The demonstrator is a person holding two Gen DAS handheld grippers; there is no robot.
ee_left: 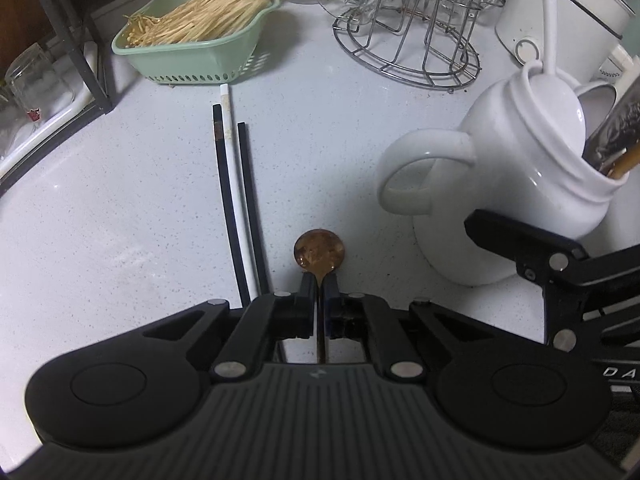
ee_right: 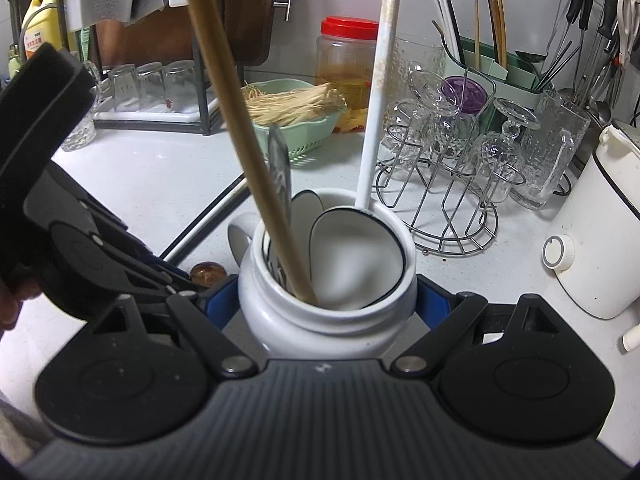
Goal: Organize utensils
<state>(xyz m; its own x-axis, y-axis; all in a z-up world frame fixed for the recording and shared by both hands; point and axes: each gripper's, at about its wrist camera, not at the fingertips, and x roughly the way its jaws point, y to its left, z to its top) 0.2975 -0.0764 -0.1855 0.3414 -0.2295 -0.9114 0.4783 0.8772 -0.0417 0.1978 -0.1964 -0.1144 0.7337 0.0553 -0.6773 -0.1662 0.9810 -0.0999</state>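
Observation:
My left gripper is shut on the thin handle of a copper-brown spoon, whose round bowl sticks out past the fingertips just above the counter. The same spoon shows beside the jar in the right wrist view. Two black chopsticks and a white one lie side by side on the counter, left of the spoon. My right gripper holds a white handled jar, with its blue pads against both sides. Inside the jar stand a wooden handle, a metal utensil and white spoons.
A green basket of thin wooden sticks sits at the back left. A wire rack with glasses stands behind the jar, and a white kettle at the right. A dish rack with upturned glasses lines the far left.

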